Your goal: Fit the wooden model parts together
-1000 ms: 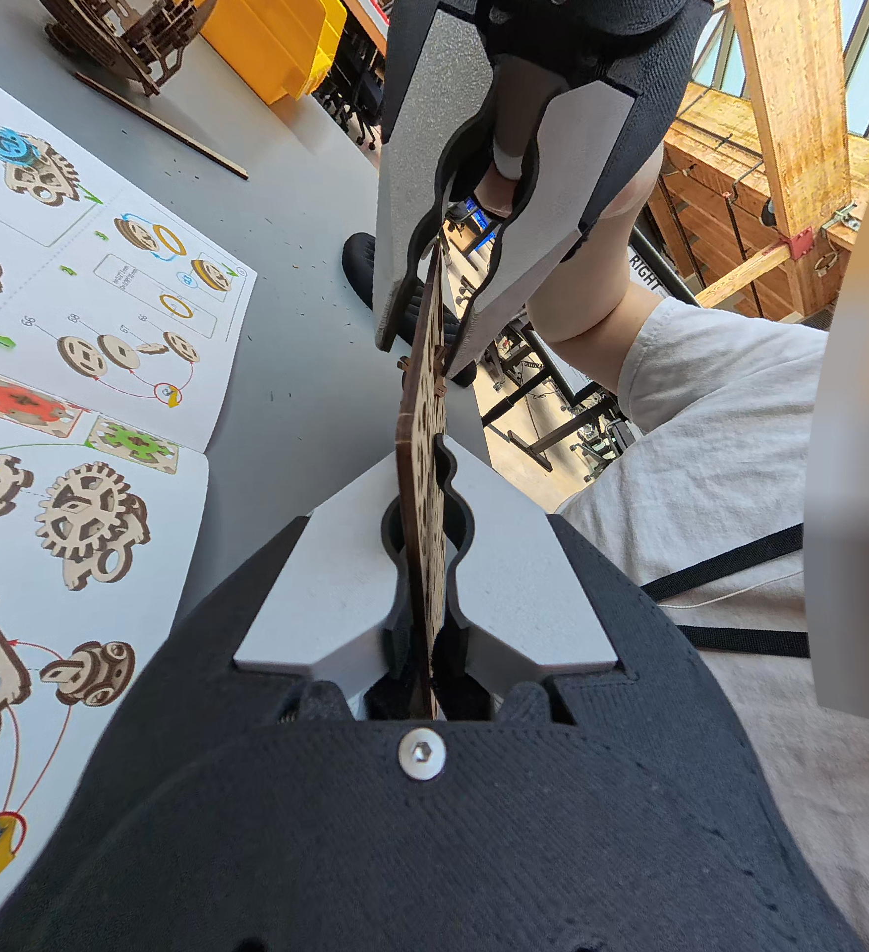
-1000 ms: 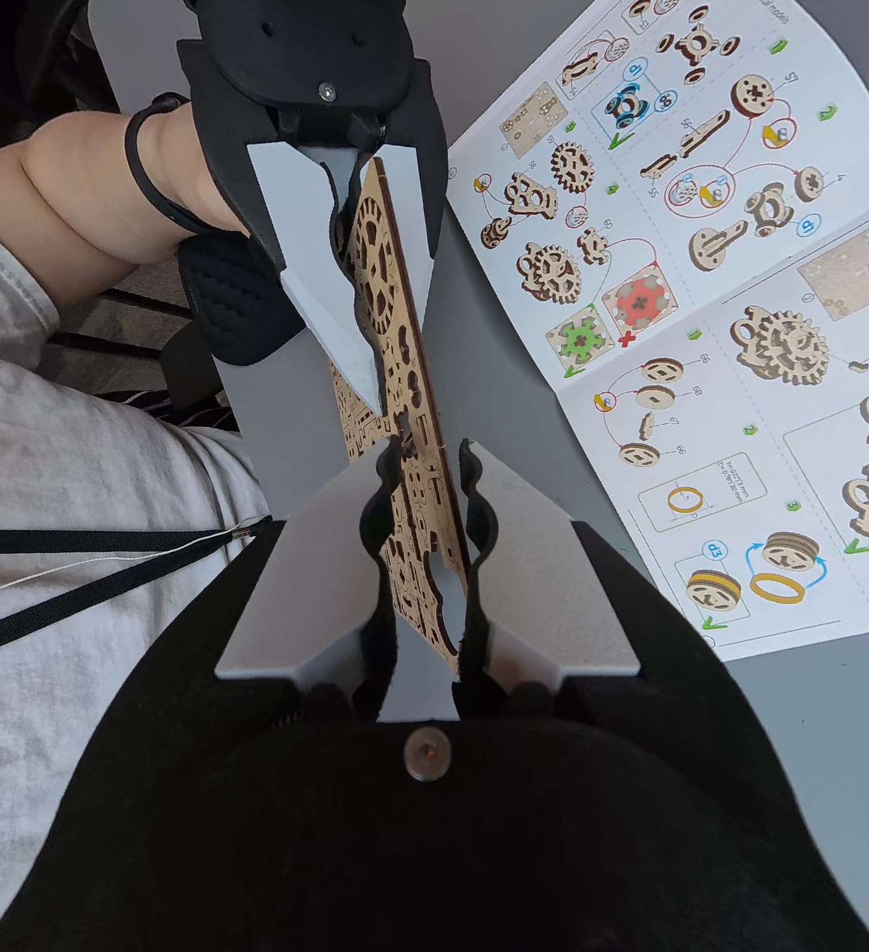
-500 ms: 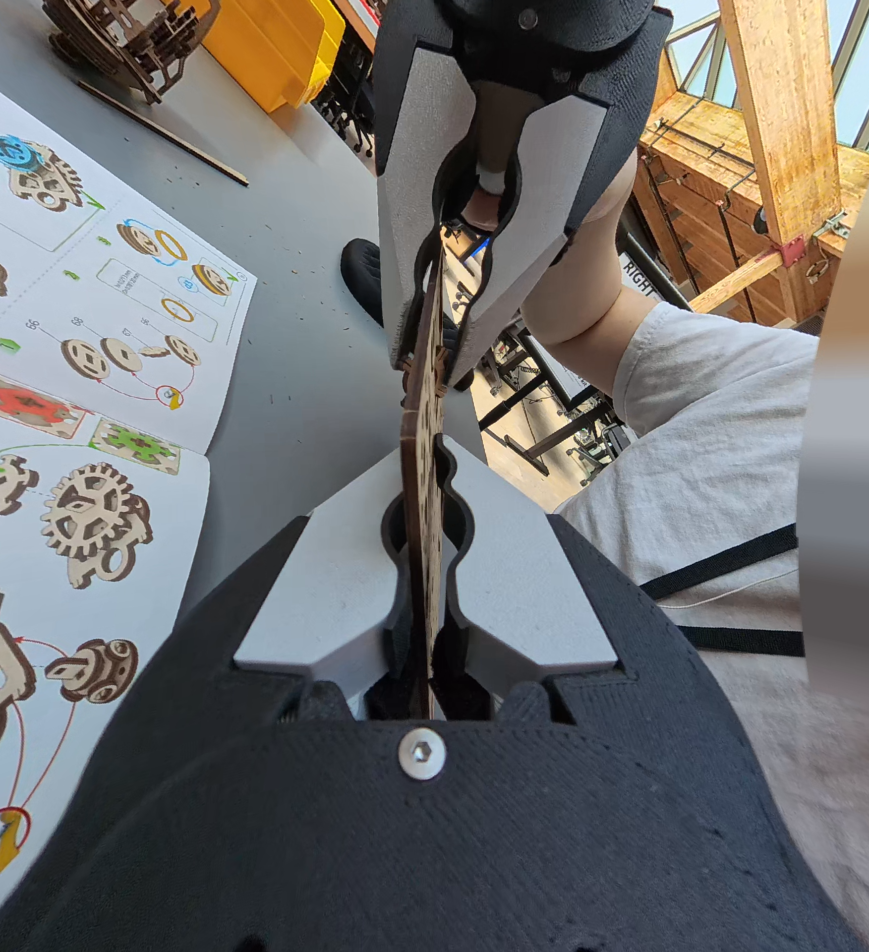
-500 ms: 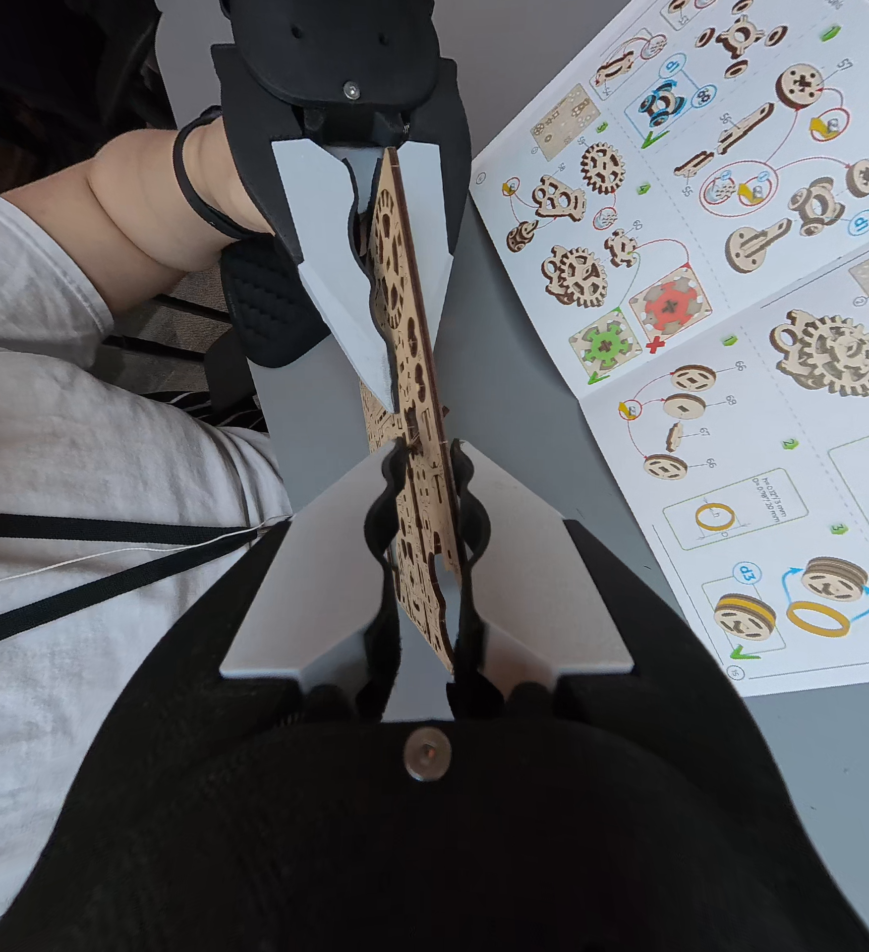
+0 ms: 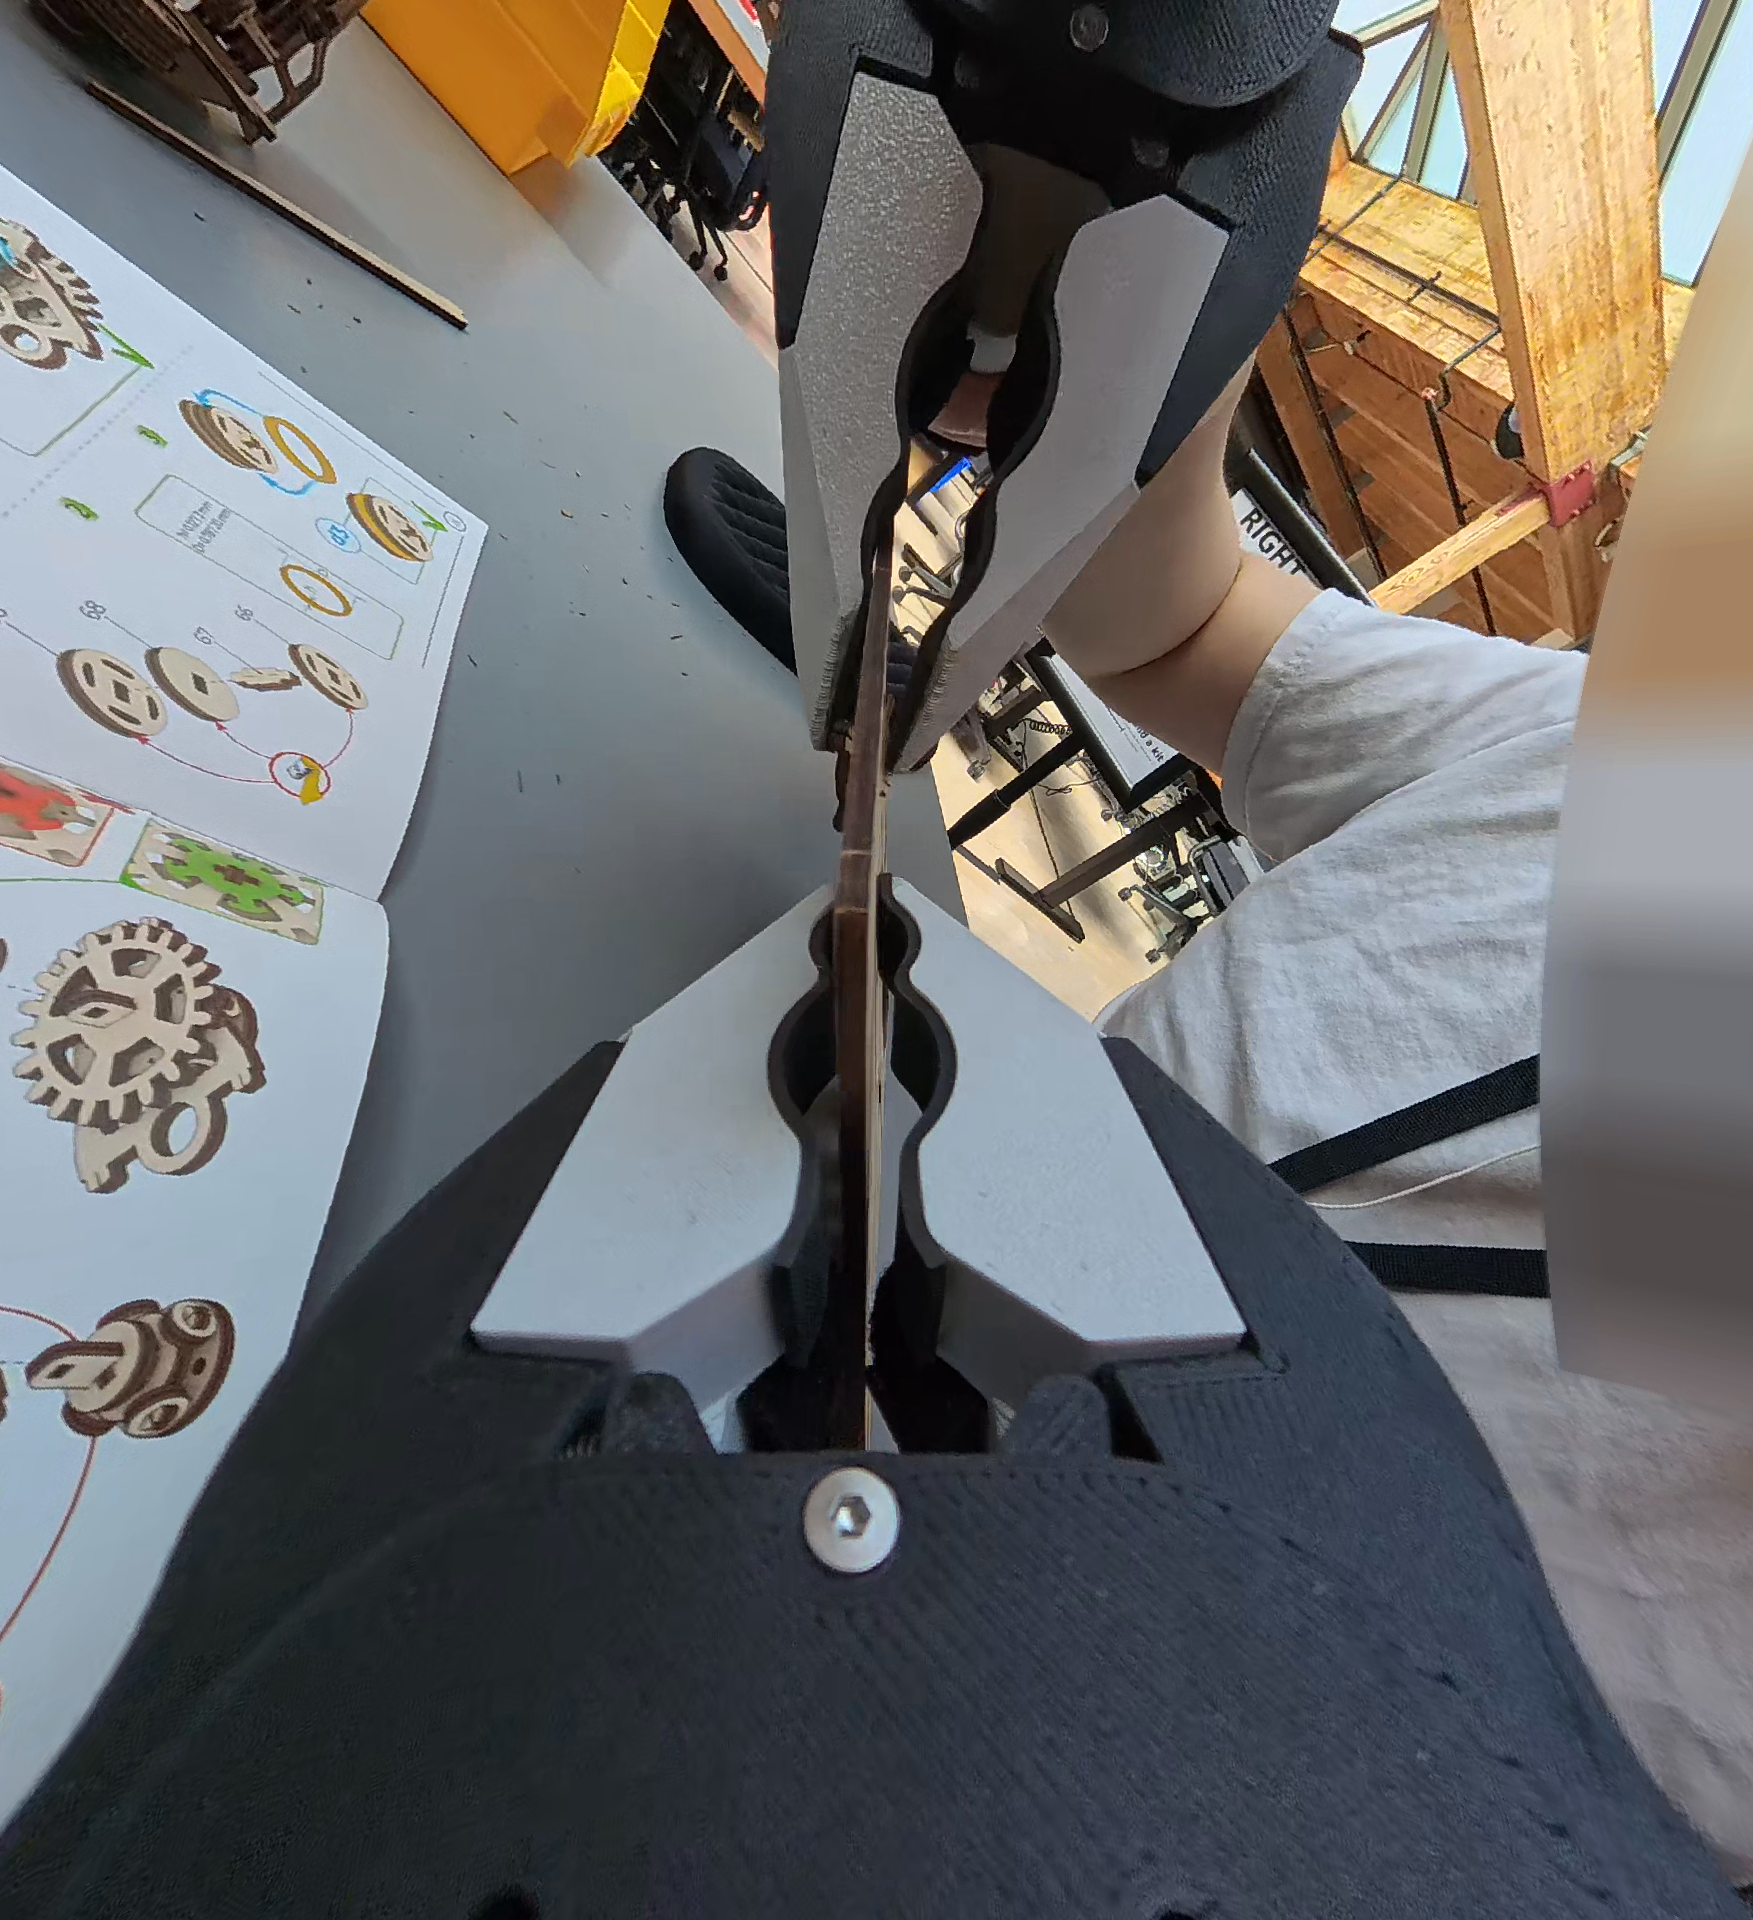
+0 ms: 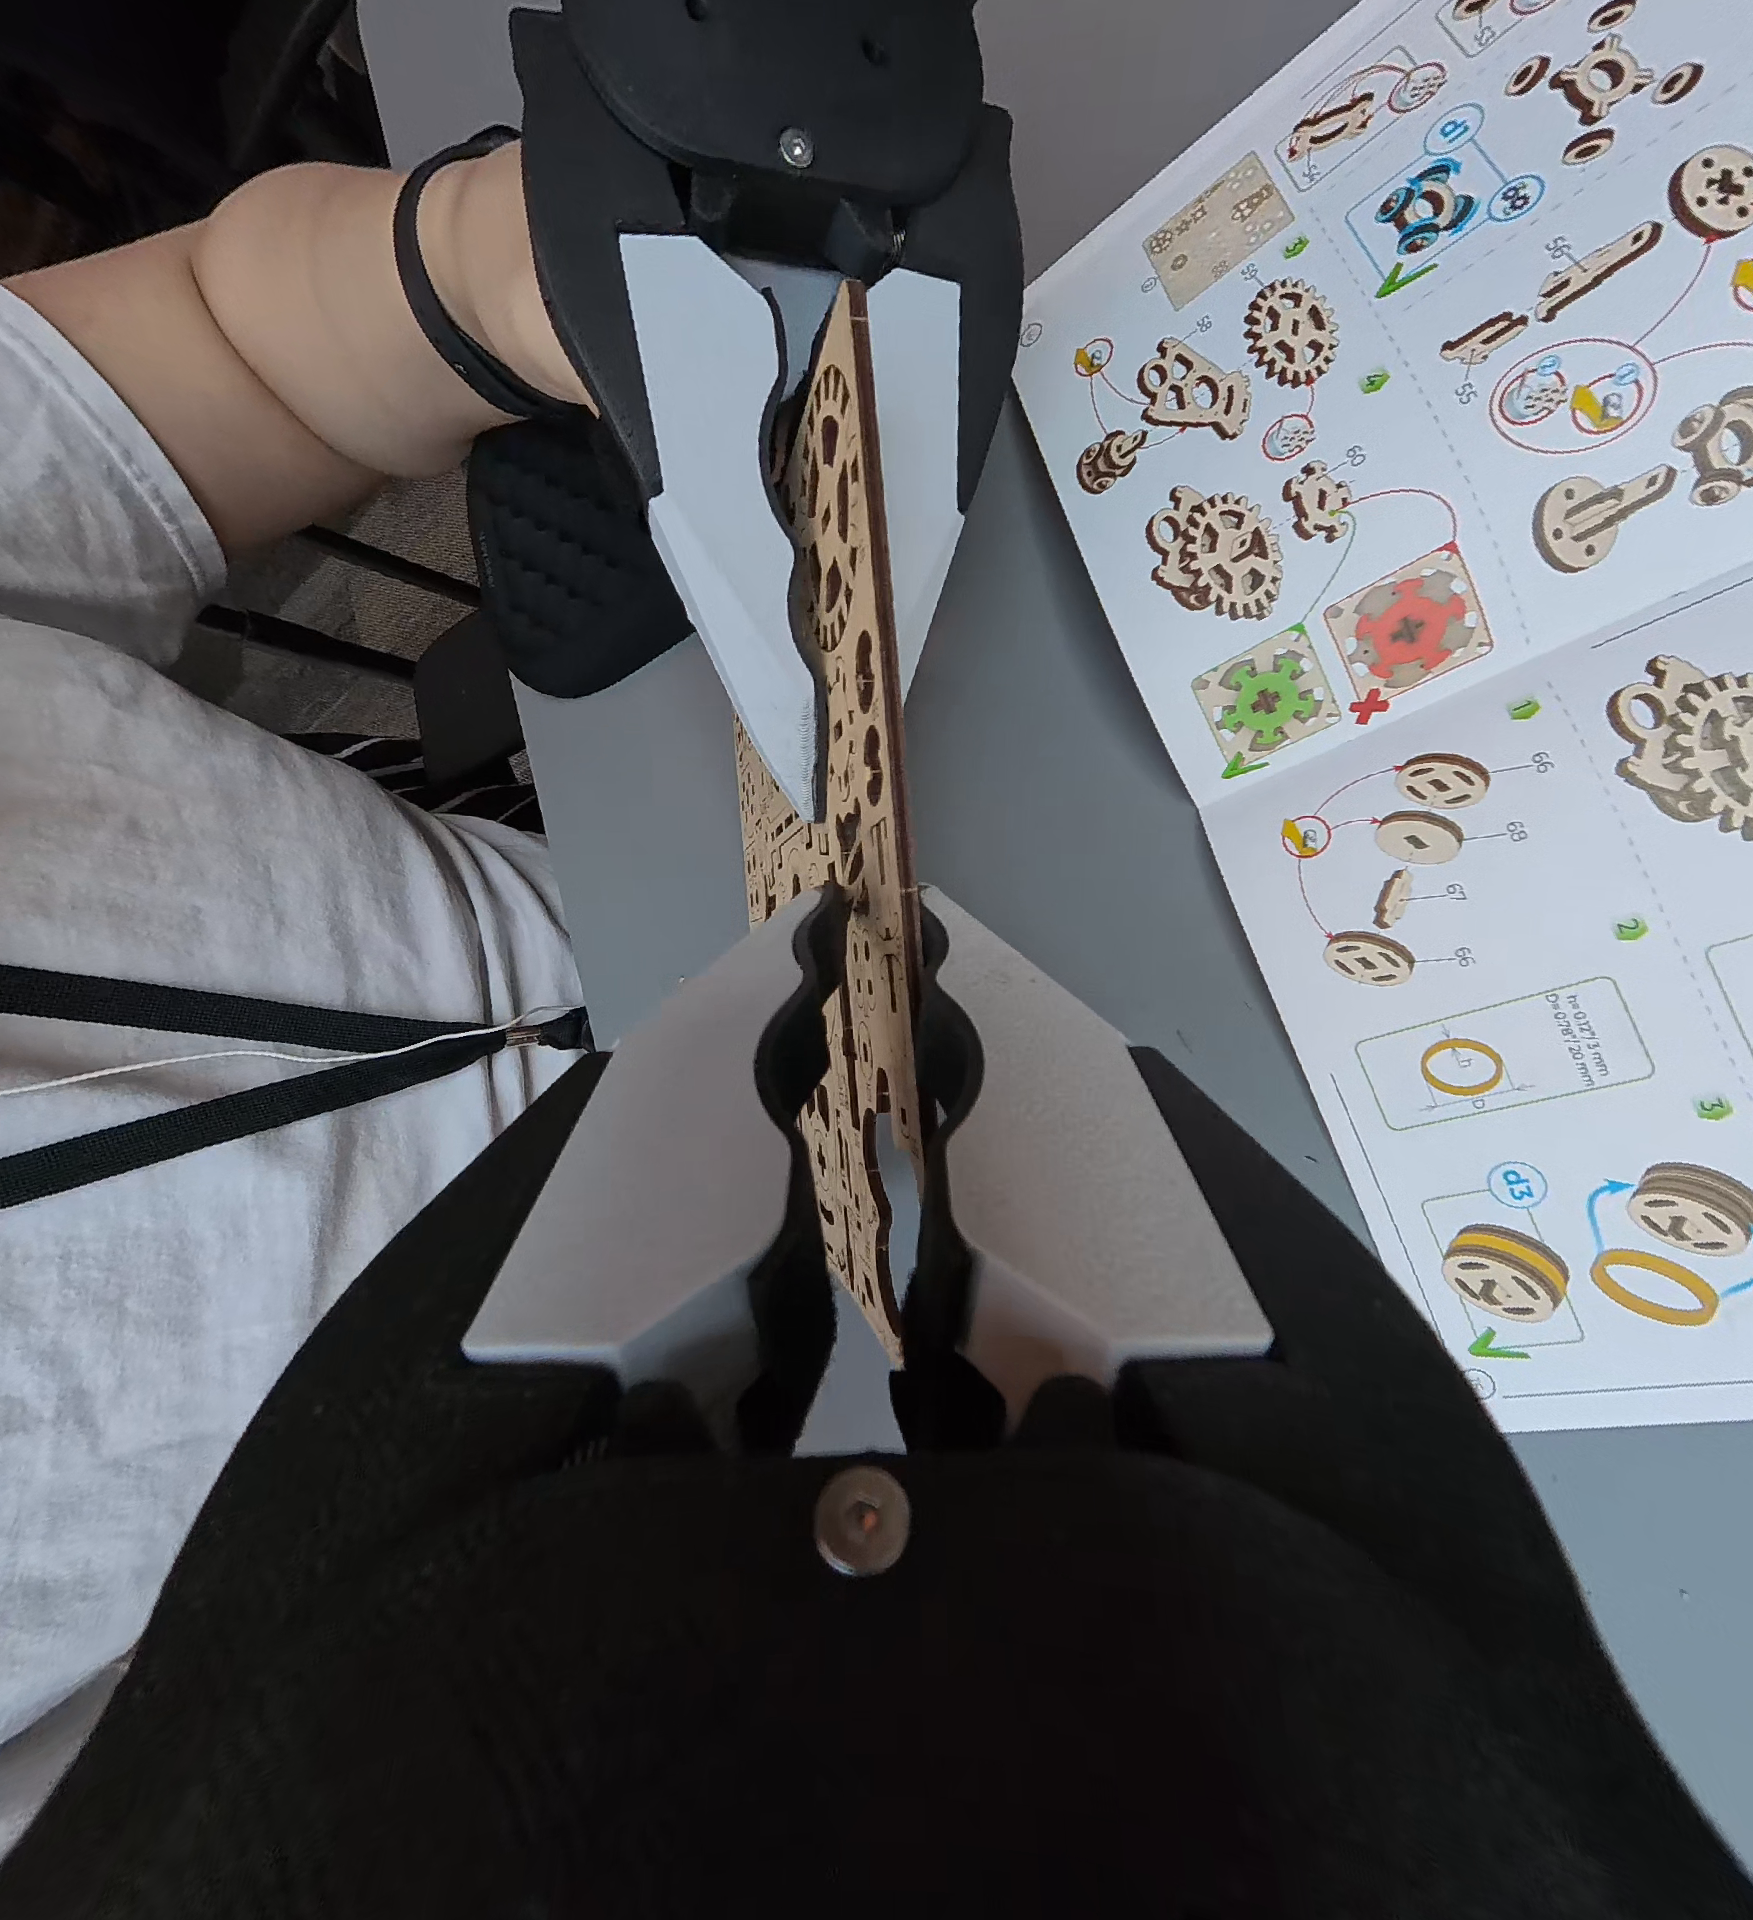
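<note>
Grey worktop [image 6: 1080, 883] below, timber beams and glass in the upper right of the left wrist view, and the action sits right in the middle of both frames. The left gripper [image 5: 859, 914] has its fingers [image 5: 706, 1122] pinched narrow on the edge of a thin laser-cut wooden sheet [image 6: 851, 582], which runs edge-on straight up the frame. From the top comes the right gripper [image 5: 867, 717], its fingers also drawn in tight on the same sheet, tips nearly meeting the left pair's. In the right wrist view the sheet's face shows: gear shapes and small parts cut into it, some holes already vacant, held up clear of the worktop in front of the person's white shirt [image 6: 176, 883].

The step looks like working a part loose from the sheet, or flexing it along a cut line; which part is gripped cannot be told. To do it well, the two grips should stay close together so the bend lands on the small tabs and not across the whole panel. A gentle rocking twist beats a hard snap, since thin ply probably splinters easily.

Outward, the open instruction booklet [image 6: 1474, 727] lies flat at the right of the right wrist view, diagrams up. At the upper left of the left wrist view stand a part-built wooden model [image 5: 207, 52] and a yellow bin [image 5: 539, 73].
</note>
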Demonstrator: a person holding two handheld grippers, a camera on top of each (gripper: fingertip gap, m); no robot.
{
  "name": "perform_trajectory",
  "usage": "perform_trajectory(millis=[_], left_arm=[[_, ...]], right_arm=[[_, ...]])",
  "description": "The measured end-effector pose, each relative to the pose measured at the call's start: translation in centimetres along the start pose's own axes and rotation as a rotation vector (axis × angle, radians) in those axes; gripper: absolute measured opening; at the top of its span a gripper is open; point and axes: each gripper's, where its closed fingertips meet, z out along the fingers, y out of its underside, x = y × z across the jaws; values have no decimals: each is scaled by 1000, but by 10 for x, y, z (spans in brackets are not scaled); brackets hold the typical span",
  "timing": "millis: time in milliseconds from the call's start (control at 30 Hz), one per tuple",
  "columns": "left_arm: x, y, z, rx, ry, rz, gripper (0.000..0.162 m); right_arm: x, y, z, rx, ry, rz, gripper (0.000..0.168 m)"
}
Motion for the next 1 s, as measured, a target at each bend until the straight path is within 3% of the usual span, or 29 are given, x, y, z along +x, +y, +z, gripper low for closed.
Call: perform_trajectory(millis=[333, 433, 500, 667, 867, 1000], left_arm=[[1, 1, 1, -8, 3, 5, 0], [7, 3, 2, -23, 55, 0, 1], [7, 4, 1, -29, 74, -10, 1], [15, 6, 1, -42, 158, -30, 1], [35, 4, -3, -36, 297, -12, 0], [30, 0, -4, -8, 268, -23, 0]], right_arm=[[-1, 1, 1, 7, -14, -26, 9], [-9, 4, -3, 3, -51, -194, 14], [-12, 2, -6, 32, -37, -340, 32], [-23, -9, -27, 159, -46, -573, 43], [-26, -33, -77, 478, -352, -435, 26], [-27, -40, -93, 654, -567, -275, 27]])
